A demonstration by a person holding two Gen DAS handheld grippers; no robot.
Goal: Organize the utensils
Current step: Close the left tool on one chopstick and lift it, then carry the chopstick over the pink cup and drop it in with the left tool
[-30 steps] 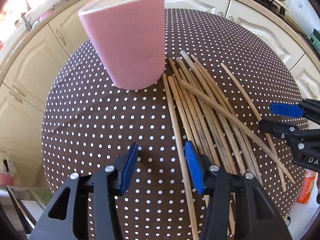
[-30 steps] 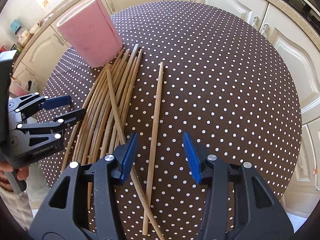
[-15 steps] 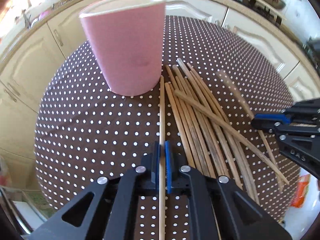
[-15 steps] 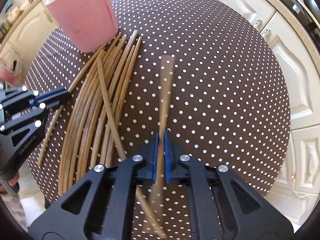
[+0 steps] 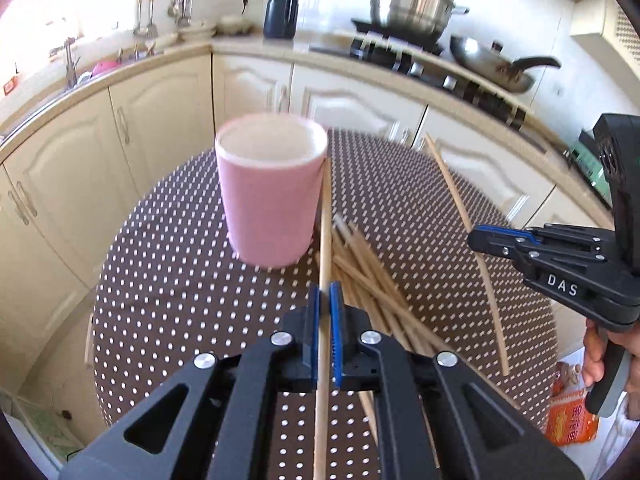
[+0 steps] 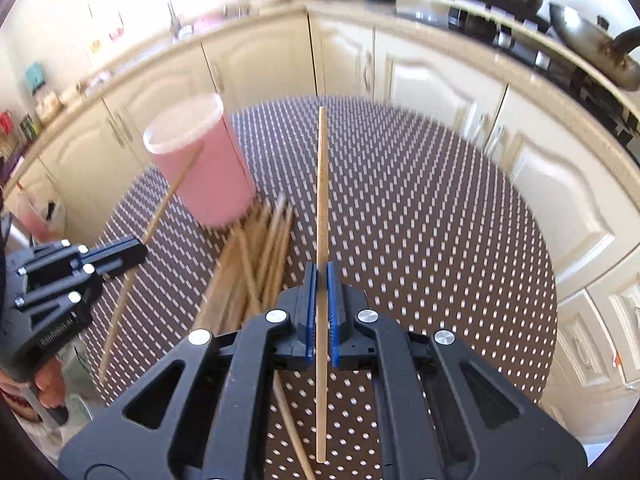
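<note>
Above the dotted table, each claw clamping one chopstick, left claw, right claw

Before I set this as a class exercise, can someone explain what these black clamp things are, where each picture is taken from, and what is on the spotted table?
No robot here: a person holds a hand tool in each hand, each ending in a two-finger claw with a camera looking along its fingers. One picture comes from the left claw, the other from the right claw; each also shows the other tool at its edge. On the polka-dot tablecloth stand a pink cup and a pile of wooden chopsticks. Each claw is shut on one stick: the left chopstick and the right chopstick, both lifted off the pile.
</note>
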